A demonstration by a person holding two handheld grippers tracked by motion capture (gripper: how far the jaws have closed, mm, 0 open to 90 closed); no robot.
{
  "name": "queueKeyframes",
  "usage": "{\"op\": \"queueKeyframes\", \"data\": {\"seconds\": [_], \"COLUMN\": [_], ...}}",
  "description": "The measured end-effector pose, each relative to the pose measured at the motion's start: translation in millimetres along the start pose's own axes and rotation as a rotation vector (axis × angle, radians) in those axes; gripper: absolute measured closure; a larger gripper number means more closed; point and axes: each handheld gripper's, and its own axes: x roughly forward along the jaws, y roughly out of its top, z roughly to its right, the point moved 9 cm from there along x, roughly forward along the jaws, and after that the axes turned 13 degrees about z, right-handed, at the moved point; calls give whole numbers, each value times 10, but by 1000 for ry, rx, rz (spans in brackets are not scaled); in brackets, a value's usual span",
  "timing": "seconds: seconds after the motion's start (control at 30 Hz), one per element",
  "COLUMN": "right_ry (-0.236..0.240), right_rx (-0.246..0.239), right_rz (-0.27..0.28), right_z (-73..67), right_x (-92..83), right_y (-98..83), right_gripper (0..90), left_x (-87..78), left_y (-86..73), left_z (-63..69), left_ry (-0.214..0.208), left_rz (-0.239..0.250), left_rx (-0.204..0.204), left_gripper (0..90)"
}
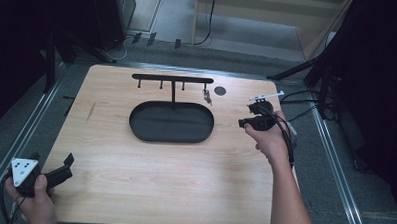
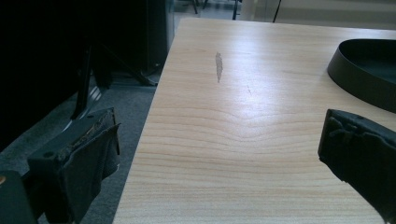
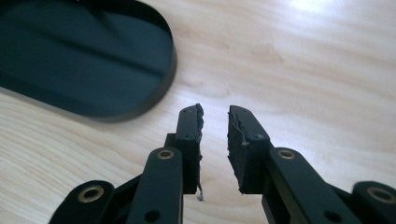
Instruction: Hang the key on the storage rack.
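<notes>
Detail on the small metallic object [image 1: 206, 96] hanging from the black T-shaped hook rack [image 1: 172, 79] was too fine to identify. No readable labels or writing. Rack stood in the black oval metal tray [image 1: 136, 121] mid-way across the pale wooden table [image 1: 159, 180]. Left gripper [image 2: 219, 154], at the near-left table corner, was spread wide, empty. Right gripper [image 3: 214, 126], right of the tray, was narrowly parted, gripping nothing.

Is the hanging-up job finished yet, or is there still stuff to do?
Maybe partly: one small thing already hangs on the black rack; its other hooks look bare. The right gripper and the left gripper hold nothing. The tray looks empty, so I can't see anything waiting.
</notes>
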Motion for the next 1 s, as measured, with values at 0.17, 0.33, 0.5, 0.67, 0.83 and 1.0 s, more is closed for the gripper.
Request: {"op": "queueKeyframes", "data": {"seconds": [0.17,0.33,0.5,0.67,0.83,1.0], "right_ry": [-17,-33,-44,-48,-64,-68], "right_rx": [42,66,104,122,145,173], "right_rz": [0,7,3,-5,15,87], "right_z": [150,293,420,523,615,692], "right_x": [-28,-84,-150,-225,-325,-415], "right_y": [-260,-527,-809,-1075,-1305,-1504], "right_gripper": [744,737,732,713,703,662], "left_x": [-3,-1,-3,-2,-2,-2], "left_y": [-1,0,0,1,1,0], "left_z": [-5,-1,-4,0,1,6], "left_ry": [-1,0,0,-1,0,-1], "left_rz": [-2,0,-1,1,1,1], "left_rx": [1,-1,-1,1,2,13], "left_gripper": [0,0,0,0,0,0]}}
